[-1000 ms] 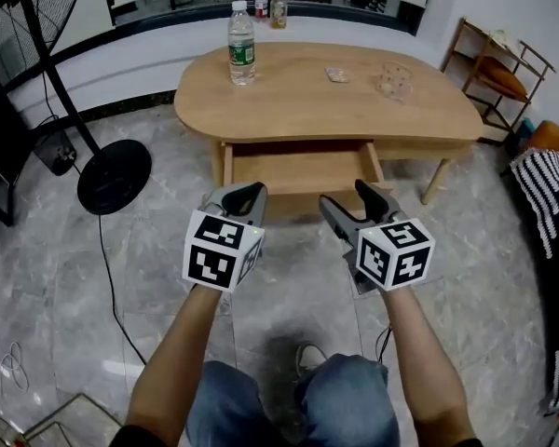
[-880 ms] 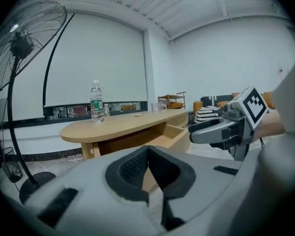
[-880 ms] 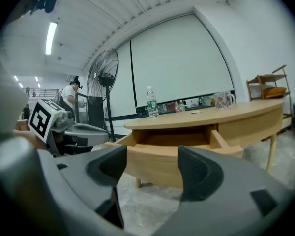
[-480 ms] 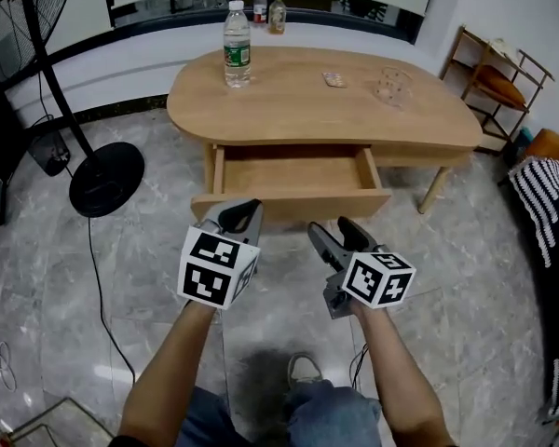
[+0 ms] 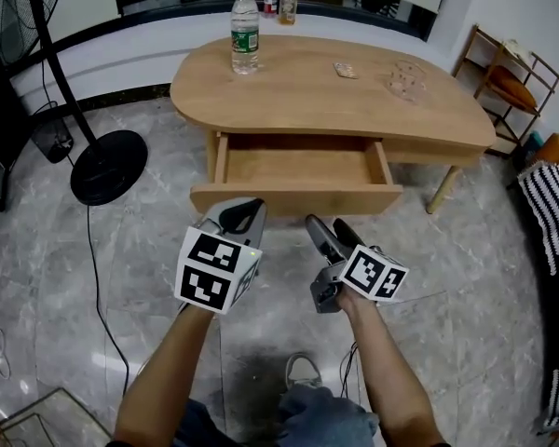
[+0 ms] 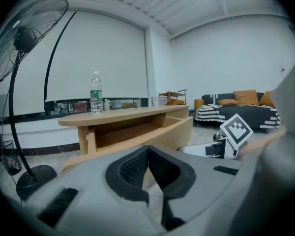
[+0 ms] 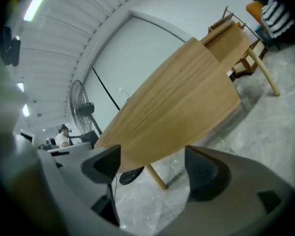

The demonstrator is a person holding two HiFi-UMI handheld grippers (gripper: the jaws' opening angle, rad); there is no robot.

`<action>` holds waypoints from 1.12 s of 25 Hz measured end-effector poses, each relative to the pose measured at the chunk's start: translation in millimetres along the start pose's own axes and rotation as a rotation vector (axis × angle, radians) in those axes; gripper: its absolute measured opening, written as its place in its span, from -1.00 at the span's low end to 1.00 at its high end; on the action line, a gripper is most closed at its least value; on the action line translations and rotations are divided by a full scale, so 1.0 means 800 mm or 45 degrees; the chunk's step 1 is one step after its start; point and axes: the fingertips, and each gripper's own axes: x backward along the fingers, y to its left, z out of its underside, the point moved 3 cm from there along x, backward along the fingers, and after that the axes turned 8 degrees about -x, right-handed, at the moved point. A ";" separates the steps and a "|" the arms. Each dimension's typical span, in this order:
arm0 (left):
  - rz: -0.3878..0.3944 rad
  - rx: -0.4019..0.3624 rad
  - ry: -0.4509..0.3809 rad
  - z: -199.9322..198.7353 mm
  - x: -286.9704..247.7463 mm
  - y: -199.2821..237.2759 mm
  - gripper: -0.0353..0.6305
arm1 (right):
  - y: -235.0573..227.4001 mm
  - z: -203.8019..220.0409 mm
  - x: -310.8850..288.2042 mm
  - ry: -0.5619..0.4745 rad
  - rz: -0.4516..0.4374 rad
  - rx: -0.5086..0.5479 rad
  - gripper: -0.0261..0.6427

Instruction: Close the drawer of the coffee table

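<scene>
The wooden coffee table (image 5: 326, 96) has its drawer (image 5: 298, 168) pulled out, and the front panel (image 5: 296, 197) faces me. My left gripper (image 5: 236, 215) hovers just short of the panel's left half, apart from it, shut on nothing. In the left gripper view its pads (image 6: 132, 168) meet in front of the drawer (image 6: 152, 132). My right gripper (image 5: 328, 236) is below the panel's middle, rolled to one side. Its jaws are opening with nothing between them. The right gripper (image 7: 155, 168) looks at the tilted drawer front (image 7: 187, 102).
On the tabletop are a water bottle (image 5: 245, 31), a small packet (image 5: 345, 70) and a clear glass (image 5: 405, 77). A standing fan's base (image 5: 109, 166) and cable are on the floor to the left. A wooden rack (image 5: 503, 73) and a striped sofa throw (image 5: 554, 203) are at the right.
Both grippers have sunk lower in front of the drawer. The right one dropped more, rolled sideways, and its jaws have spread wider.
</scene>
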 end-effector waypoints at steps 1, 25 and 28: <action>-0.003 0.007 0.003 0.002 0.002 0.001 -0.88 | -0.002 0.002 -0.004 -0.010 -0.006 -0.037 0.28; -0.064 -0.007 0.020 0.008 0.024 0.027 -0.88 | 0.015 -0.013 -0.033 -0.096 0.020 -0.342 0.42; -0.076 -0.010 0.017 0.007 0.026 0.031 -0.88 | 0.015 -0.014 -0.034 -0.098 0.021 -0.344 0.43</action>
